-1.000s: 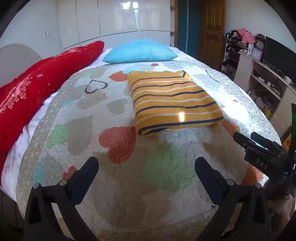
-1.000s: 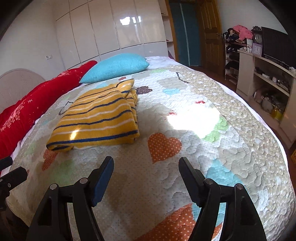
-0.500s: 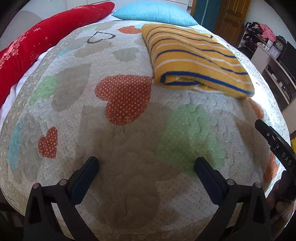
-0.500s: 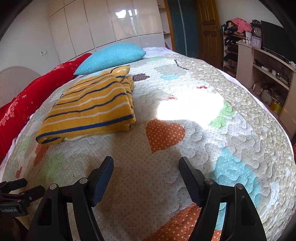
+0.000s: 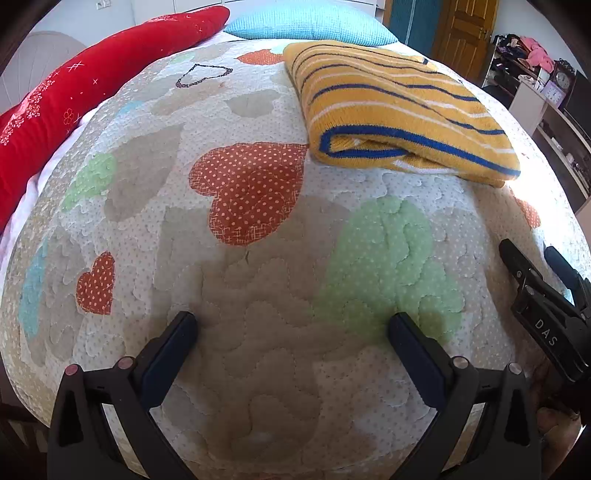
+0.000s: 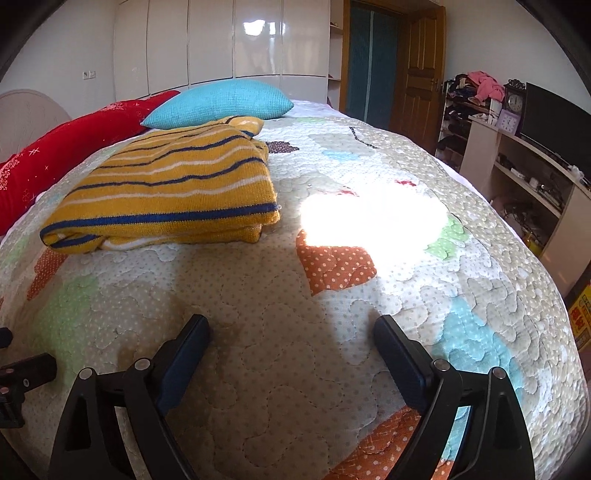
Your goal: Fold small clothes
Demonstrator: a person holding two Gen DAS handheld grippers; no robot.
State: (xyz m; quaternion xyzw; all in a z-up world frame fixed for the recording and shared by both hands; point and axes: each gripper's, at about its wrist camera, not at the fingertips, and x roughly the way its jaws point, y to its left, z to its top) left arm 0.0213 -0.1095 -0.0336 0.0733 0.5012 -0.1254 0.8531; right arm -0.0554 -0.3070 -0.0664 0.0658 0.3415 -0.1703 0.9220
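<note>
Left wrist view
- Striped sweater (image 5: 402, 110): folded into a flat rectangular bundle, lying on the quilt (image 5: 258, 280) in the upper right of the frame. Long axis runs from the near folded edge away toward the blue pillow (image 5: 310, 27); the near end faces the camera and slants down to the right.
- Appearance: mustard-yellow knit with thin white and dark blue stripes; a thick blue band edges the near fold, where the stacked layers show.
- Left gripper (image 5: 291, 350): released, fingers spread wide, nothing between them; low over the quilt, well short of the sweater.
- Right gripper (image 5: 539, 280): partly visible at the right edge, a black body marked "DAS"; its opening cannot be judged here.
- Red pillow (image 5: 74, 96): long, along the left side of the bed.

Right wrist view
- Striped sweater (image 6: 173, 188): upper left on the quilt (image 6: 369, 295), just in front of the blue pillow (image 6: 221, 101). Long axis runs from the near edge back toward the pillow; a sleeve or collar part bunches at the far end.
- Right gripper (image 6: 291, 347): released, fingers wide apart and empty, above the quilt, near the sweater but apart from it.
- Sun patch (image 6: 373, 218): bright spot on the quilt, right of the sweater.
- Shelf unit (image 6: 524, 177): along the right wall.
</note>
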